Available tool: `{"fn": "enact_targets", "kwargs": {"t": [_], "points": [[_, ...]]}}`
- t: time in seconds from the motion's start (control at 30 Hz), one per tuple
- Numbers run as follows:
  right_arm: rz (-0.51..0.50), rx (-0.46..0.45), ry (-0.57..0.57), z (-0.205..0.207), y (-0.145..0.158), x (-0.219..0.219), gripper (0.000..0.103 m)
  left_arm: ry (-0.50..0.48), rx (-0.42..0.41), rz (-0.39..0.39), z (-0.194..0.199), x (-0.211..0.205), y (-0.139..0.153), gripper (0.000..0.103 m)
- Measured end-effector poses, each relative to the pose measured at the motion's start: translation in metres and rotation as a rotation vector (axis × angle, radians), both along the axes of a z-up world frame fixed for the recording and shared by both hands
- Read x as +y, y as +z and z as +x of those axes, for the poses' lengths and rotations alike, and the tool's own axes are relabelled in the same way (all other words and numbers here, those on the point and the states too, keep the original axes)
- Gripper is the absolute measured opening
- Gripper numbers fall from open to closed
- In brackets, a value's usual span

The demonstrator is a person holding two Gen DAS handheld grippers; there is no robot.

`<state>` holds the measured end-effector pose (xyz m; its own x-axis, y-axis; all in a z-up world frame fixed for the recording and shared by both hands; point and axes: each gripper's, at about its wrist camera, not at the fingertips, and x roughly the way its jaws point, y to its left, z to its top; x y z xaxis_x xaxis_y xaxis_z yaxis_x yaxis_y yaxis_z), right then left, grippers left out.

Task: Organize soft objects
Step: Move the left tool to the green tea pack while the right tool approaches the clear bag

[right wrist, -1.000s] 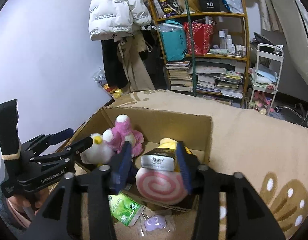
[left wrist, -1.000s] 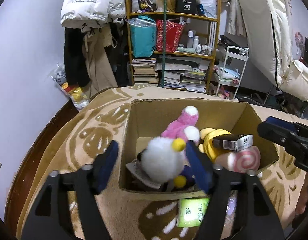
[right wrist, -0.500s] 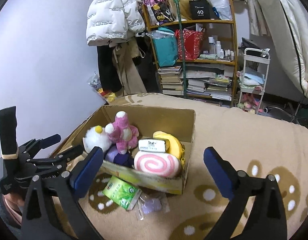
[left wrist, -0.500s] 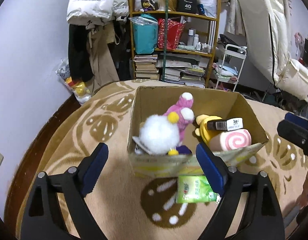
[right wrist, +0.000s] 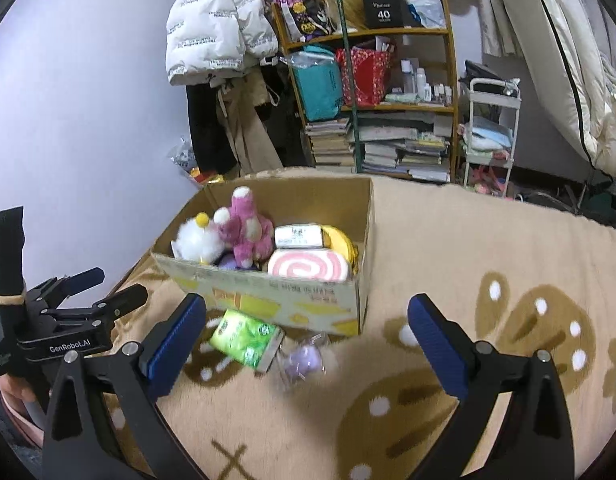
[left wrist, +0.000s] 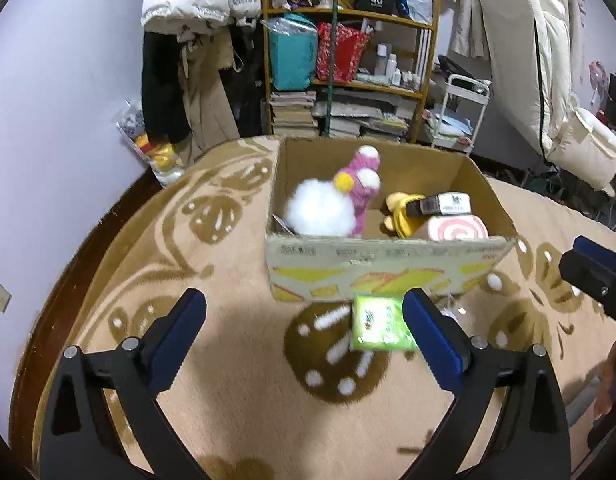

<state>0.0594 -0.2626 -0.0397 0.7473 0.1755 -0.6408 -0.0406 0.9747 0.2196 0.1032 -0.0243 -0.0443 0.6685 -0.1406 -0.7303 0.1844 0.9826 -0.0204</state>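
Cardboard box [left wrist: 388,268], open-topped, is sitting on a tan patterned carpet [left wrist: 228,360]; its printed near wall is showing yellow and orange markings.

Contents, left to right in the left wrist view:
- White fluffy plush toy [left wrist: 320,210] with a yellow pompom, leaning in the near left corner.
- Pink plush toy [left wrist: 362,188] with white tips, standing upright just behind and touching the white one.
- Yellow plush toy [left wrist: 400,214], lying right of centre.
- Small dark-and-white box [left wrist: 444,205], resting on top of the yellow toy.
- Pink-and-white swirl roll plush [left wrist: 458,232], lying against the near right wall.
- A purple item [right wrist: 230,262] is peeking out low between the toys in the right wrist view; I cannot tell what it is.

Outside the box, on the carpet just in front of its near wall: a green packet [left wrist: 380,322], and beside it to the right a clear wrapper holding something lilac [right wrist: 302,360].

Left gripper [left wrist: 304,330]: jaws are opening wide, nothing between them.
Right gripper [right wrist: 306,330]: jaws are standing fully apart, gripping nothing.
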Motion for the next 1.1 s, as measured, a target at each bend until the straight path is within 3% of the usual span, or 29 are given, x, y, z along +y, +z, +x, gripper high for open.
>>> {"fn": "enact_targets", "kwargs": {"t": [0.33,0.57,1.1], "points": [[-0.030,-0.013,-0.005,-0.009,-0.004,0.004,0.103,-0.011,0.030,0.023,-0.006,-0.005,-0.004,0.098],[-0.127,-0.025,-0.007,-0.002,-0.012,0.010,0.103,-0.060,0.081,-0.004,0.007,-0.017,-0.017,0.098],[-0.134,0.169,0.007,0.038,-0.074,0.008,0.103,-0.138,0.222,-0.106,0.051,-0.037,-0.061,0.098]]}}
